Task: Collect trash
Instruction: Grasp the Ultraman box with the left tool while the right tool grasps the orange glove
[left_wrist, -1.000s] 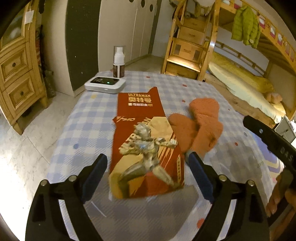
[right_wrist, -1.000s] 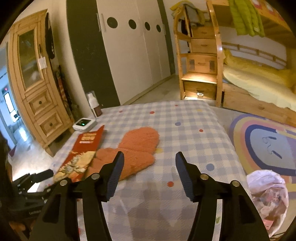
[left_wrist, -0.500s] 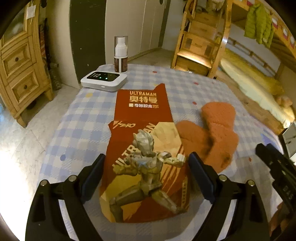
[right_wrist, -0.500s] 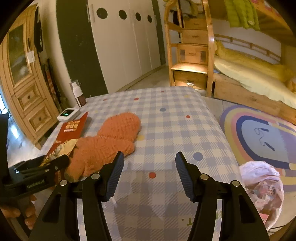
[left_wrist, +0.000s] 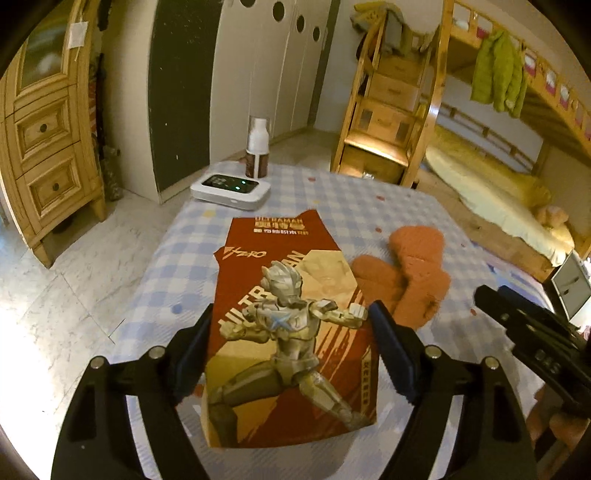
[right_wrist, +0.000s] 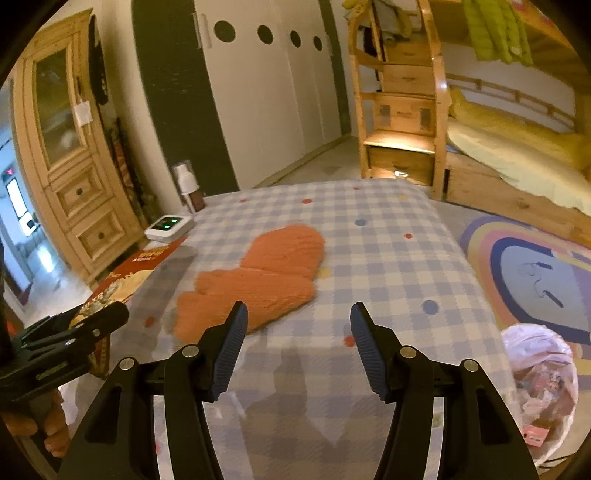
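- Left gripper (left_wrist: 290, 338) straddles the near end of the red Ultraman carton (left_wrist: 284, 295), which lies flat along the left edge of the bench (left_wrist: 406, 210).
- Its jaws have just been closing; the carton is between them, pads at or very near its two long edges. Can't tell whether they press yet, so no firm hold to report.
- Carton looks like the trash piece in hand: flattened, torn top flap, wide span, hence the wide jaw setting.
- Right gripper (right_wrist: 297, 345) hovers mid-bench, jaws partly open, nothing between them; probably parked while the left works.
- Orange plush mitts (right_wrist: 258, 280) lie at bench centre, just right of the carton and touching or overlapping its edge; they could snag if it gets dragged sideways.
- White device with green lights (left_wrist: 229, 190) and a spray bottle (left_wrist: 257, 147) sit at the far left corner, apart from the carton's far end.
- White trash bag (right_wrist: 543, 376) sits on the floor off the bench's right side, likely drop point.
- The carton must cross the whole bench, over the mitts and past the right gripper.
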